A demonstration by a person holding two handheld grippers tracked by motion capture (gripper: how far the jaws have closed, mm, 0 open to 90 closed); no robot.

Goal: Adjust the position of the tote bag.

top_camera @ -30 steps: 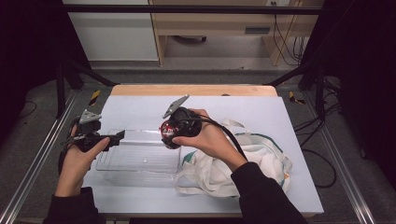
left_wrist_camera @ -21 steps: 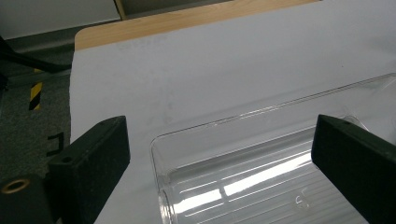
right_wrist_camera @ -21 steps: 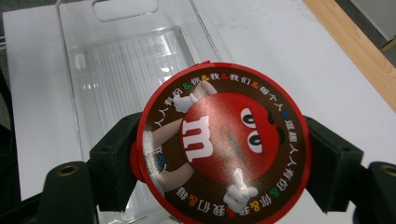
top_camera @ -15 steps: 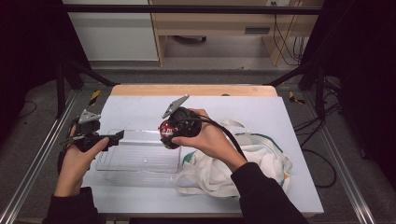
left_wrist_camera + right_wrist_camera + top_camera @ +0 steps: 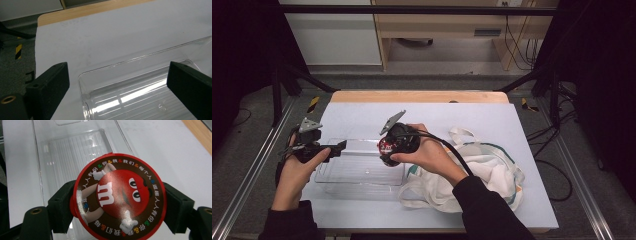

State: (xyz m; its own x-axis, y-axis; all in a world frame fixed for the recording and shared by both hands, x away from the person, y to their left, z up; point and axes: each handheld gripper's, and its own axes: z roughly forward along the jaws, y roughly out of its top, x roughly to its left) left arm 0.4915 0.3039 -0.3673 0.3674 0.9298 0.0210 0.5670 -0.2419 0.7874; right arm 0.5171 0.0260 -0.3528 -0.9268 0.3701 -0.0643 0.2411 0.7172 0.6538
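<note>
The right tool (image 5: 117,207) is clenched on a round red candy tub (image 5: 119,197), one black jaw on each side of it. The tub looks light, hard and smooth, so it could slip; holding it by its sides, as now, seems best. It hangs in the middle of the high view, just above the right end of the clear plastic tray (image 5: 357,172) on the worktop (image 5: 492,120). The left tool (image 5: 117,82) is released, its jaws wide apart over the tray's corner.
</note>
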